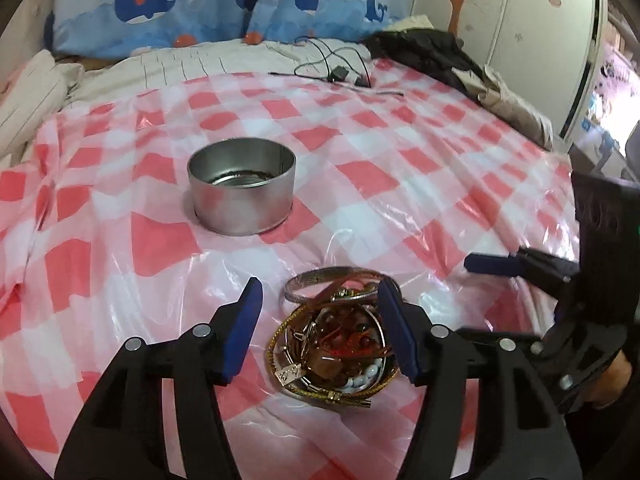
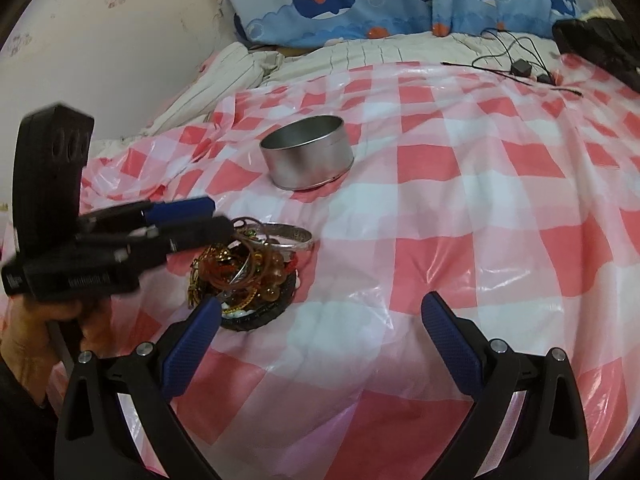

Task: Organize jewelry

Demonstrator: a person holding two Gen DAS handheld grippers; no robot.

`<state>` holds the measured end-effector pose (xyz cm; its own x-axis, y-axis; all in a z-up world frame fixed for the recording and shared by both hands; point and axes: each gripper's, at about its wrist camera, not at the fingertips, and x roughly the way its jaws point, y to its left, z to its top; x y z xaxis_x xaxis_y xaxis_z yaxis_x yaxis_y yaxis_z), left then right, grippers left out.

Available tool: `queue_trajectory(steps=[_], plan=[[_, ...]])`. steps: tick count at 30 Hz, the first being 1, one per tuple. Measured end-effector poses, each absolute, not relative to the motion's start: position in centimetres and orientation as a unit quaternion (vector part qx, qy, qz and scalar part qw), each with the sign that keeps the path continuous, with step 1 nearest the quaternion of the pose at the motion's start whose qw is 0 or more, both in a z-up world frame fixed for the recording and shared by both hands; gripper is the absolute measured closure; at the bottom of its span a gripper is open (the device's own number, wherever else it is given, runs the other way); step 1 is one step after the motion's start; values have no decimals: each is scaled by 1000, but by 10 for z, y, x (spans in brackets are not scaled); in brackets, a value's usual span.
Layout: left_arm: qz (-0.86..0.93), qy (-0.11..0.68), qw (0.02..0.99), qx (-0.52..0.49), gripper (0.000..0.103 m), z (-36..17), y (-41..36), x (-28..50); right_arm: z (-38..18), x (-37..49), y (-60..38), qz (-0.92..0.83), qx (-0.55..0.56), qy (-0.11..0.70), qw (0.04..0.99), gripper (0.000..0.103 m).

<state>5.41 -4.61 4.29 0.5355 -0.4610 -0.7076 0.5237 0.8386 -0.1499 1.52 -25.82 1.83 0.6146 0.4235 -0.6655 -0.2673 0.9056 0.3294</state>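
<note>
Here, in my left wrist view, the left gripper (image 1: 320,328) has its blue pads spread moderately wide, and the jewelry pile (image 1: 334,346) sits low in the centre of the frame, right between them. The pile is a tangle of gold chain, amber-brown beads, some pale beads and thin bangles, heaped on what looks like a small dark lid. A silver bangle (image 1: 320,280) leans on the upper edge of the heap, just above the pad tips. The right-hand pad stands just beside the pile's right edge; I cannot tell whether it touches. The left-hand pad is clearly apart from it. Nothing is clamped.

Above, toward the upper left of centre, the empty metal tin (image 1: 242,192) stands upright on the pink checked plastic sheet (image 1: 400,152), well apart from the pile.

In my right wrist view, the right gripper (image 2: 320,332) is spread wide over bare sheet at lower centre, holding nothing. The pile (image 2: 244,276) lies to the left of centre there, with my left-hand pad's tip overlapping its lower edge in the picture. The left gripper (image 2: 200,220) reaches in from the left edge over the heap. The tin (image 2: 308,156) sits above centre. A black cable (image 2: 516,60) lies at the upper right.
</note>
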Motion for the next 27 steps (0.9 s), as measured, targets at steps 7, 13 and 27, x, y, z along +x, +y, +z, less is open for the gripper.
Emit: queue_trajectory(steps=[7,13,27], plan=[[-295,420,858,19,99,39,-44,57,20,15,-259,193,108,394,892,7],[-313,380,870,-36,99,70,-23,49,20,21,-268,213,154,402,877,7],[-284,346,889,-99,99,94,14,54,1,113,-274,325,357,517,707,13]])
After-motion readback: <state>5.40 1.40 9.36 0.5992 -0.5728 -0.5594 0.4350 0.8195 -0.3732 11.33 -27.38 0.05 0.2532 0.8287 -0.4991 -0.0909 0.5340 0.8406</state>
